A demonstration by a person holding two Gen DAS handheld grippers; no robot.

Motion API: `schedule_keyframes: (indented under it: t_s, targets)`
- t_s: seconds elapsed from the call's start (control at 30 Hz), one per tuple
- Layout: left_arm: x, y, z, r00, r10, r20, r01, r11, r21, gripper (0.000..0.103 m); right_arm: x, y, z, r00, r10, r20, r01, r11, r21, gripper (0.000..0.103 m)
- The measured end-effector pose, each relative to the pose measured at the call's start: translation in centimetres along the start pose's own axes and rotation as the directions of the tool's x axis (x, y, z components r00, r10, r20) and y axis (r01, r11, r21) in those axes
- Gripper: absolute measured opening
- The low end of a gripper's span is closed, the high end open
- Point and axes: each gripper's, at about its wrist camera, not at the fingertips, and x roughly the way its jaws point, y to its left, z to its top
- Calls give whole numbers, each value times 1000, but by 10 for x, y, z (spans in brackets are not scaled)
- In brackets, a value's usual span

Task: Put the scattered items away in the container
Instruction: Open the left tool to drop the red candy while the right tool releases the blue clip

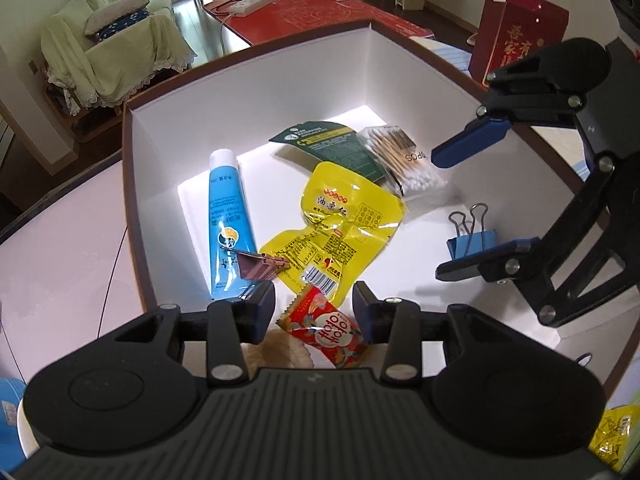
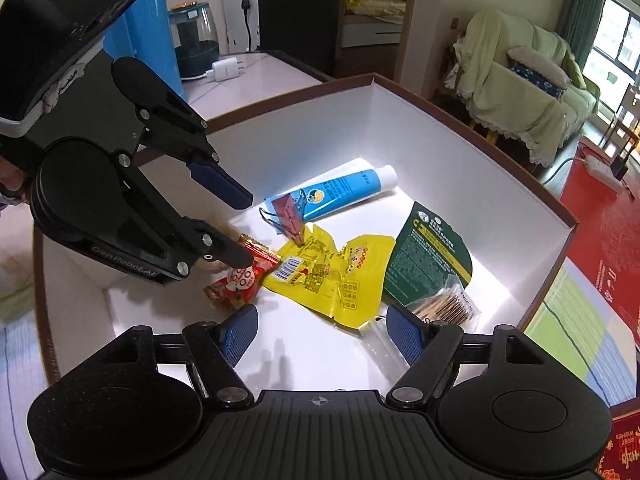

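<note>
A white box with a brown rim [image 1: 248,92] [image 2: 440,140] holds a blue tube [image 1: 230,216] [image 2: 348,190], a yellow packet [image 1: 340,224] [image 2: 340,276], a green sachet [image 1: 332,144] [image 2: 432,248], a cotton swab pack [image 1: 404,160] [image 2: 444,304], a copper binder clip [image 1: 260,266] [image 2: 290,212] and a blue binder clip [image 1: 472,240]. A red candy packet [image 1: 326,330] [image 2: 236,286] lies on the box floor. My left gripper [image 1: 312,312] [image 2: 248,228] stands open over it, one fingertip touching it. My right gripper [image 1: 438,216] [image 2: 322,332] hangs open inside the box, the blue clip beside its lower finger.
The box sits on a white table [image 1: 60,240]. A red gift bag [image 1: 520,36] stands behind its right side, and another yellow packet [image 1: 616,432] lies outside at the near right. A white charger [image 2: 226,68] and a cable lie on the table beyond.
</note>
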Motion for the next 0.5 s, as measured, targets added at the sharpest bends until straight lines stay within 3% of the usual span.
schedule_keyframes:
  t_s: [0.27, 0.5]
  targets:
    - [-25, -5, -6, 1000, 16, 23, -15, 1000, -11, 37, -29, 14, 2, 999, -12, 45, 11, 1000, 5, 74]
    - [-72, -13, -20, 996, 36, 85, -34, 999, -28, 37, -92, 32, -3, 984, -28, 174, 18, 998, 58, 74]
